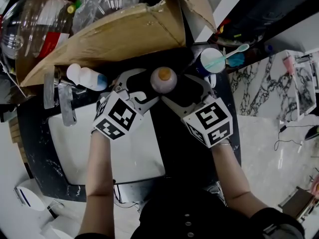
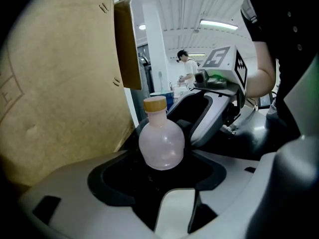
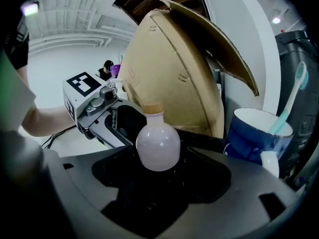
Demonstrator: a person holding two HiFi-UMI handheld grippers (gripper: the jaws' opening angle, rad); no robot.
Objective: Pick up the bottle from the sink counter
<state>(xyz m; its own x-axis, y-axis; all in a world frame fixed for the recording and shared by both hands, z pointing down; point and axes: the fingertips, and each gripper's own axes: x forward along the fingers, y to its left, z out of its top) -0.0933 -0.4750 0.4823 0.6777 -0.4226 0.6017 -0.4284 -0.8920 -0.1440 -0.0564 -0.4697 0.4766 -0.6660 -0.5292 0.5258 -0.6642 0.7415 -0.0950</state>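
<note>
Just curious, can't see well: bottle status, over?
Left tongs and right tongs open, at bottle. Bottle upright on counter, ungripped. Box close behind.

No words, brands or numbers can be read. Black-and-white square markers are borne by the left gripper's cube [image 1: 115, 116] and the right gripper's cube [image 1: 209, 121], mid-frame in the head view. The red label [image 1: 50, 40] on the clear bottle [image 1: 25, 24] at upper left is blurred.

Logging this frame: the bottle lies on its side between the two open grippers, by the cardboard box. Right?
No: the bottle stands upright, as the left gripper view shows, between the open left gripper and right gripper, by the cardboard box.
</note>
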